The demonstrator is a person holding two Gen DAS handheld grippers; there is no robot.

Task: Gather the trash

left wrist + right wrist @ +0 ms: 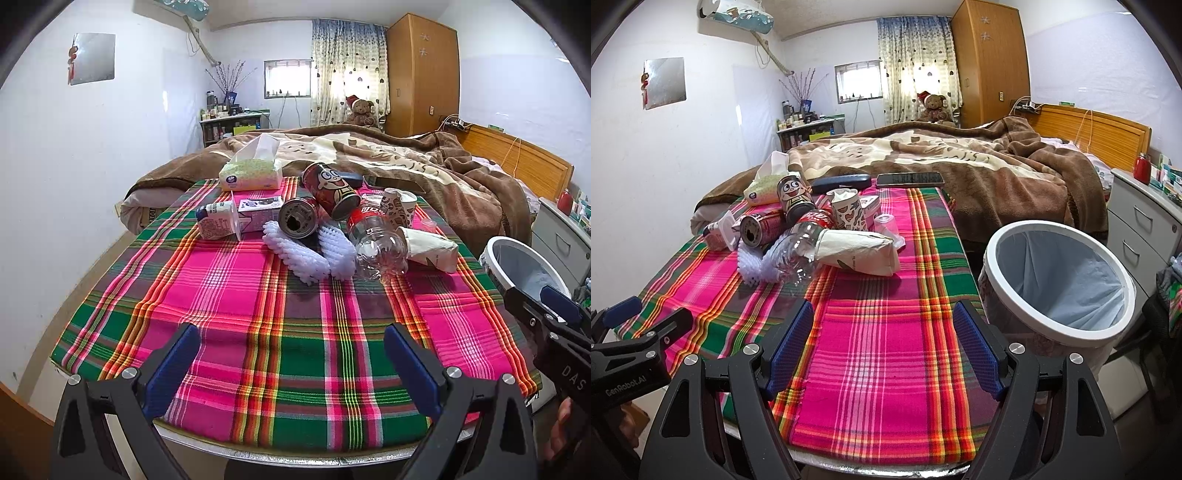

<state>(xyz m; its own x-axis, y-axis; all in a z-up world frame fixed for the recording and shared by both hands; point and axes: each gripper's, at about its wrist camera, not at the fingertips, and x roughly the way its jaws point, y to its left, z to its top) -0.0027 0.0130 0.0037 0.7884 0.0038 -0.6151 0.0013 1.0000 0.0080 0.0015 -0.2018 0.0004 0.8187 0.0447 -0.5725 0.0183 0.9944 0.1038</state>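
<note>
Trash is heaped at the far end of the plaid-covered table [258,332]: two red cans [299,220], a clear plastic bottle [376,243], a crushed paper cup [430,248], a patterned cup [400,206], a milk carton [218,221] and white foam netting [295,254]. In the right wrist view the same bottle [792,254] and crushed cup [858,249] lie left of a white bin [1058,280] with a blue liner. My left gripper [291,354] and right gripper [882,343] both hover open over the near table edge, holding nothing.
A tissue pack [251,173], a dark glasses case [842,181] and a phone [910,180] lie at the table's far edge. Behind it is a bed with a brown blanket [960,162]. White drawers [1145,229] stand right of the bin. A hand [561,424] holds the right gripper.
</note>
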